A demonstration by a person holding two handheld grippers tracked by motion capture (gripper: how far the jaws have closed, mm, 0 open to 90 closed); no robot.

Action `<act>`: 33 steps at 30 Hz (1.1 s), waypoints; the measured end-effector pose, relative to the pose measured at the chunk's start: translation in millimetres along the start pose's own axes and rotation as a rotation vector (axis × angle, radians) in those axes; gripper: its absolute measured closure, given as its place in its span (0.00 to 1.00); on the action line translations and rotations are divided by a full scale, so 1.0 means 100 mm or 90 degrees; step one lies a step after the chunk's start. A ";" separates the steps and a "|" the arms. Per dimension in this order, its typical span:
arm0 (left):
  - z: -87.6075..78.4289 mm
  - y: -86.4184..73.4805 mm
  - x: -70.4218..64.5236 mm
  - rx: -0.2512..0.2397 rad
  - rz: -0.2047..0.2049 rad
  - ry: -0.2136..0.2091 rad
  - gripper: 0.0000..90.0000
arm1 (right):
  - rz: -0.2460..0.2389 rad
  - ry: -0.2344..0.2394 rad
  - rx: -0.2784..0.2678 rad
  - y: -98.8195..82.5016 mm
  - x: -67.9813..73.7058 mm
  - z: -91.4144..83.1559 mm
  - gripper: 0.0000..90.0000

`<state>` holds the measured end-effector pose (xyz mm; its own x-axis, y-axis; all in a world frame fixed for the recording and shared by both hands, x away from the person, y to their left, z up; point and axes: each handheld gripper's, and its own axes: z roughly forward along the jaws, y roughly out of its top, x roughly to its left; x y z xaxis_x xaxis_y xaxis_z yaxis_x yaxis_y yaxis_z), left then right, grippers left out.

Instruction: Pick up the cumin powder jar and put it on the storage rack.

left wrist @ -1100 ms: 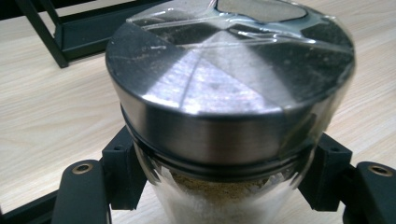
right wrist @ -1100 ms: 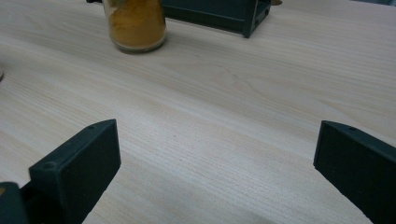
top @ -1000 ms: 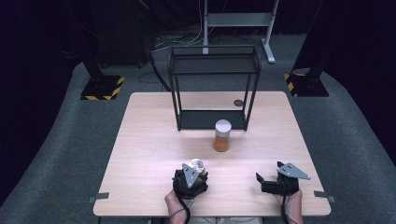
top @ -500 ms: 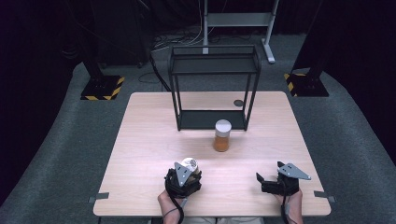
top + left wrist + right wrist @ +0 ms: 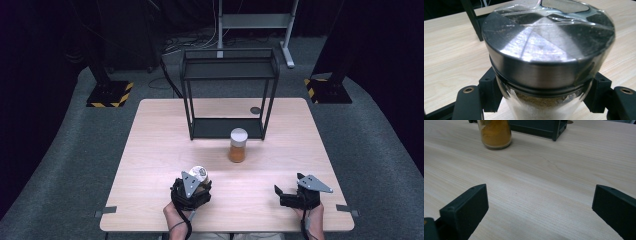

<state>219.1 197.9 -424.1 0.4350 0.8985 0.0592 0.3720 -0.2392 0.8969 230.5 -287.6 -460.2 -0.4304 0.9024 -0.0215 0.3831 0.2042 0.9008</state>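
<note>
My left gripper (image 5: 196, 179) is shut on a glass jar with a silver lid (image 5: 549, 47), its jaws clamped on the glass just under the lid; pale powder fills the jar (image 5: 200, 173). It hangs near the table's front edge, left of centre. A second jar (image 5: 238, 145) with orange powder (image 5: 495, 133) and a silver lid stands upright mid-table, in front of a black two-level wire rack (image 5: 228, 95). At the front right, my right gripper (image 5: 278, 191) rests open just above the wood, nothing between its jaws (image 5: 539, 212).
The light wooden table (image 5: 150, 150) carries a small dark round spot (image 5: 255, 110) behind the rack's right leg. Dark stands with yellow-black striped bases (image 5: 110, 94) sit on the grey floor beyond the far corners.
My left gripper has moved slightly left and risen a little with the jar. The right gripper and the orange jar have stayed put.
</note>
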 end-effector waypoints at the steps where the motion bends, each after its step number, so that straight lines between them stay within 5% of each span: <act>1: -0.01 0.01 0.01 -0.001 -0.001 -0.001 0.33 | 0.000 0.001 0.000 0.00 0.00 0.00 0.00; 33: -0.13 0.32 0.27 -0.018 0.009 -0.024 0.33 | -0.001 -0.005 0.007 0.02 0.02 0.01 0.00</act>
<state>232.1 219.5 -387.8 0.4708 0.8805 0.0558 0.3430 -0.2409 0.9079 231.3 -285.2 -458.8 -0.4242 0.9052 -0.0268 0.3919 0.2101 0.8957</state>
